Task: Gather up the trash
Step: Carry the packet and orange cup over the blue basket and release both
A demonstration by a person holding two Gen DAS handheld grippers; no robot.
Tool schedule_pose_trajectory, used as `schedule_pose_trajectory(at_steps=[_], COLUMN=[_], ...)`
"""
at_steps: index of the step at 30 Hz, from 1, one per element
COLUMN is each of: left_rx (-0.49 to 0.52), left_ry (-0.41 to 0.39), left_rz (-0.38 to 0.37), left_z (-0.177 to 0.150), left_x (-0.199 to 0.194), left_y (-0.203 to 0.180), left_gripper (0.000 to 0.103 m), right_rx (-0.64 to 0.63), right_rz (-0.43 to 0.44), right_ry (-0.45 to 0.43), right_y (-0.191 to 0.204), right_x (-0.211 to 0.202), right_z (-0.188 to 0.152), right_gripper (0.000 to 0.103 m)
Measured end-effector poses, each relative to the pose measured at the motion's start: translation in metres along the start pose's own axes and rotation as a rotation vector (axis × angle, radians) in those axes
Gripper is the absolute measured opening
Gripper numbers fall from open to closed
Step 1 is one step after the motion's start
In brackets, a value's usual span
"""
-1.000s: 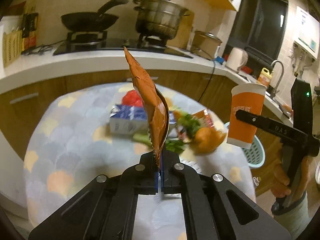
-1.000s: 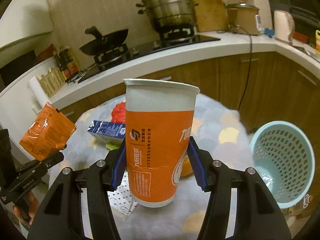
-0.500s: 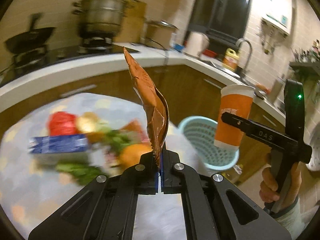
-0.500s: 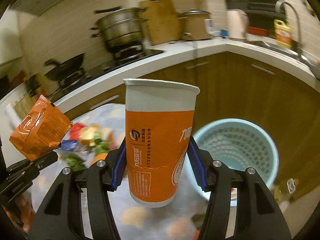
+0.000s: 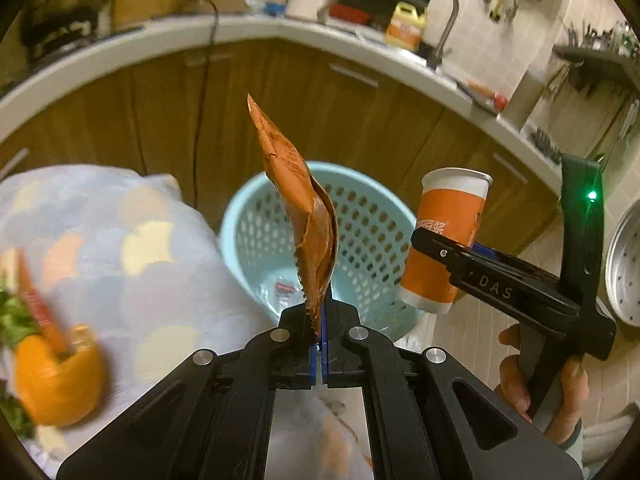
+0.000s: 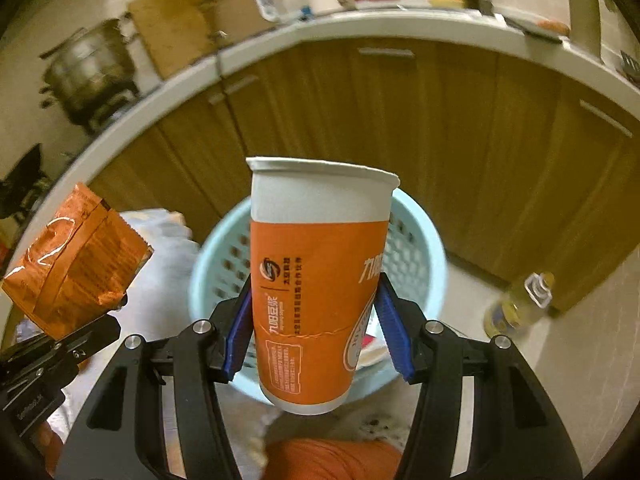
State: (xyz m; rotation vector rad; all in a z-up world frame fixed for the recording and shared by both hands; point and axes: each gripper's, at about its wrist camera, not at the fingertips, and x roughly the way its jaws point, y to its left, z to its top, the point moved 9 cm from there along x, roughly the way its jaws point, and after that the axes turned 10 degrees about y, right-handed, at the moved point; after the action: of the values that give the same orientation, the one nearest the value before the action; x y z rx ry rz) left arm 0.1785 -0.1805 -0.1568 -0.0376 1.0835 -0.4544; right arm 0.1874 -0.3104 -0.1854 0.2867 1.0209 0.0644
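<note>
Trash goes largest first: a pale-blue perforated plastic basket (image 5: 372, 240) on the floor, an orange-and-white paper cup (image 6: 320, 280) clamped in the right gripper's (image 6: 318, 330) jaws, a crumpled orange foil wrapper (image 5: 304, 216) pinched by the left gripper's (image 5: 319, 320) closed jaws, both above the basket.

The left gripper (image 5: 319, 320) pinches an orange wrapper (image 5: 304, 216) above the blue basket (image 5: 372, 240); the right gripper (image 5: 430, 240) holds an orange cup (image 5: 444, 236) beside it

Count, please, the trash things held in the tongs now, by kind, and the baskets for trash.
Paper cup, in the right tongs: 1
Orange wrapper, in the left tongs: 1
Light blue basket: 1
Total: 3
</note>
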Motion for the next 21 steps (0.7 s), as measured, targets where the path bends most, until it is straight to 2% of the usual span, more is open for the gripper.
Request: schedule_pose_trajectory(at_steps=[6, 7, 9, 10, 21], left_rx=[0.002, 0.000, -0.006, -0.009, -0.027], left_ry=[0.089, 0.097, 0.114, 0.112, 0.068], left_rz=[-0.003, 0.004, 0.010, 0.014, 0.024], left_z=[0.002, 0.002, 0.000, 0.000, -0.006], left_x=[0.050, 0.055, 0.064, 0.065, 0.037], left_y=[-0.002, -0.001, 0.003, 0.004, 0.015], left_gripper=[0.003, 0.007, 0.037, 0.040, 0.048], right_rx=[-0.007, -0.012, -0.014, -0.018, -0.021], right_rz=[-0.028, -0.034, -0.051, -0.050, -0.038], right_ry=[0.041, 0.049, 0.054, 0.062, 0.048], right_y=[-0.004, -0.004, -0.005, -0.004, 0.002], right_x=[0.023, 0.026, 0.030, 0.032, 0.021], right_z=[-0.005, -0.006, -0.005, -0.006, -0.007], right_gripper=[0.055, 0.056, 0.056, 0.056, 0.060])
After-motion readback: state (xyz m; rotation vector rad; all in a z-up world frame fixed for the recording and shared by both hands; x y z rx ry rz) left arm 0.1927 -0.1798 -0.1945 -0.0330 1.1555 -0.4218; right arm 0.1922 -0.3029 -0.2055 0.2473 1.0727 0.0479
